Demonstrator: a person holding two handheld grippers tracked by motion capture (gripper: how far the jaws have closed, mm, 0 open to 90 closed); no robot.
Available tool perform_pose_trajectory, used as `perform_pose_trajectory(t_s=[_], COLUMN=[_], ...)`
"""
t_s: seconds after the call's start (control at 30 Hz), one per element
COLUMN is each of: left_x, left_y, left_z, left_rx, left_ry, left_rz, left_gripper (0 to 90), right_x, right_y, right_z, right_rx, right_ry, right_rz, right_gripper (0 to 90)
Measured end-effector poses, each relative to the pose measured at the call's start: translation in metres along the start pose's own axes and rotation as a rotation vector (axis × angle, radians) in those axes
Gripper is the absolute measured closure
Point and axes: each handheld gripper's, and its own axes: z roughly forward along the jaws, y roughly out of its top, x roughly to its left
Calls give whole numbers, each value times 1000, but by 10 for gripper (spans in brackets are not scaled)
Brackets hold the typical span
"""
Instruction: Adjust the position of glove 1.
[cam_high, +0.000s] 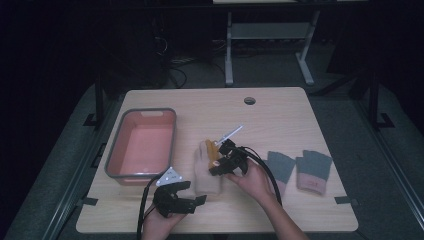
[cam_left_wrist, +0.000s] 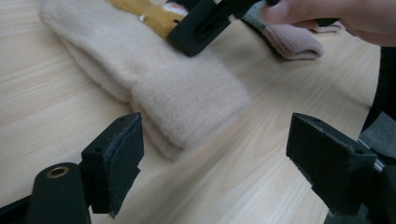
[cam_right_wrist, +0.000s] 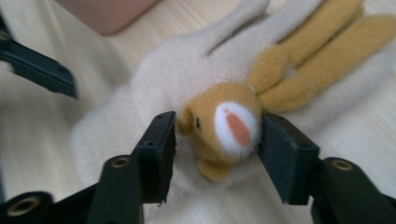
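A cream knitted glove (cam_high: 206, 179) lies flat in the middle of the table, with a yellow plush rabbit (cam_high: 212, 150) on its back. My right gripper (cam_high: 218, 167) is down on the glove. In the right gripper view the rabbit's head (cam_right_wrist: 229, 126) sits between the jaws of my right gripper (cam_right_wrist: 217, 144), unsqueezed, with the pads close at each side. My left gripper (cam_high: 194, 192) rests near the front edge by the glove's cuff (cam_left_wrist: 187, 107). In its own view my left gripper (cam_left_wrist: 219, 158) stands open with nothing in it.
A pink tray with a grey rim (cam_high: 116, 150) stands at the left. Two grey gloves with pink cuffs (cam_high: 280, 167) (cam_high: 313, 171) lie at the right. A thin pale stick (cam_high: 231, 134) lies beyond the rabbit. The table has a cable hole (cam_high: 249, 100) at the back.
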Motion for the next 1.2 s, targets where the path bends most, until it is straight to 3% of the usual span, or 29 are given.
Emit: perform_pose_trajectory(t_s=[0.23, 0.37, 0.43, 0.5, 0.57, 0.67, 0.77, 0.93, 1.07, 1.2], left_x=[1, 5, 11, 12, 14, 18, 22, 29, 34, 36], left_y=[17, 26, 28, 27, 26, 24, 21, 19, 19, 20], left_z=[6, 13, 18, 19, 23, 28, 33, 39, 41, 44], left_rx=[-11, 0, 7, 10, 26, 54, 66, 105, 117, 124], left_ry=[10, 37, 51, 62, 63, 94, 92, 52, -16, -50], left_rz=[-71, -139, -198, -205, -221, -221, -258, -288, -316, -327], left_gripper=[201, 222, 226, 226, 313, 317, 318, 334, 460, 543], right_x=[-2, -6, -9, -9, -11, -12, -14, -15, -13, -14], right_y=[-5, -13, -20, -22, -29, -34, -42, -47, -50, -55], right_z=[-20, -27, -33, -34, -37, -36, -34, -33, -33, -29], right_rx=[-69, -82, -101, -108, -129, -127, -136, -146, -155, -143], right_ry=[6, -5, -8, -9, 5, 16, 29, 33, 42, 48], right_rz=[27, 47, 70, 76, 110, 134, 168, 206, 237, 301], right_gripper=[390, 378, 378, 378, 378, 374, 370, 364, 390, 392])
